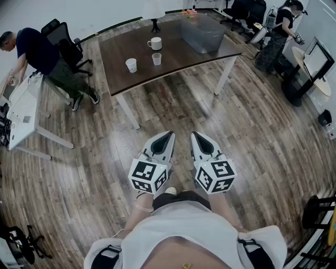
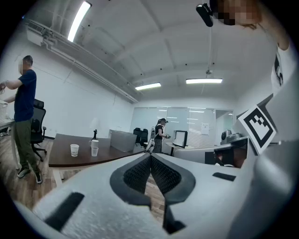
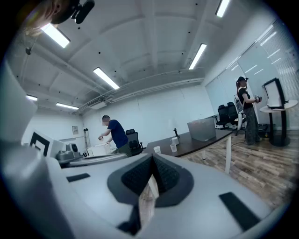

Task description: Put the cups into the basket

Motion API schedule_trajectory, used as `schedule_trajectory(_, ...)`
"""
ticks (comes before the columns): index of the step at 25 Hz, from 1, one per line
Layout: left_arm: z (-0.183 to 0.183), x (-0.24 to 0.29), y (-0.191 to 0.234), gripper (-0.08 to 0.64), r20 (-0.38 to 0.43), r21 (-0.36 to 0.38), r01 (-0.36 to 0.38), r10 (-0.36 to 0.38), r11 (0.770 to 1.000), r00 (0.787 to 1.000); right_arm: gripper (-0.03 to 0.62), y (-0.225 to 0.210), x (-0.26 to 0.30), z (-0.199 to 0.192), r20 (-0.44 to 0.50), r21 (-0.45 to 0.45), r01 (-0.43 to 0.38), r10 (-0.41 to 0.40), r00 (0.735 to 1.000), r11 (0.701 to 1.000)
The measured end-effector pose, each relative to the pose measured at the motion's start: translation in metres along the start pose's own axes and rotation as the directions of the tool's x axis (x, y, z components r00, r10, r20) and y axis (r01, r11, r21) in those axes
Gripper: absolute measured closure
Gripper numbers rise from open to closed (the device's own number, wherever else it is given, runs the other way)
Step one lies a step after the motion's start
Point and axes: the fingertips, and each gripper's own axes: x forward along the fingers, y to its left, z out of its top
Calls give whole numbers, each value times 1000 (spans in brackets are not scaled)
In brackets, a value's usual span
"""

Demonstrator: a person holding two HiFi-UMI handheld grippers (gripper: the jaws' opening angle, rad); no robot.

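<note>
Three pale upright cups

Wood-plank floor runs right across the room, pale and streaky. Up ahead stands a dark brown bench on white legs. Off to the left there's a white desk, with a black office chair behind it. More black chairs sit at the far right. The walls are plain white, glass panels close the far end, and long strip lights glow on the ceiling.
</note>
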Motion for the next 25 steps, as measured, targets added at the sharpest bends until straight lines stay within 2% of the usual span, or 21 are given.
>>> schedule_trajectory(7, -6, -1, -8, 548, -6, -4, 21, -21, 1000, 1000, 580, 1, -3, -13, -28, 26, 7, -6, 1000, 1000)
schedule_trajectory(16, -9, -8, -11, 549, -18, 6, 14, -14, 1000, 1000, 580, 5, -5, -20, -27, 60, 3, -2, 1000, 998)
schedule_trajectory(25, -12, -17, 12, 549, -22, -15, 10, -11, 1000, 1000, 580, 20, 13, -25, -35, 37, -5, 7, 999, 999)
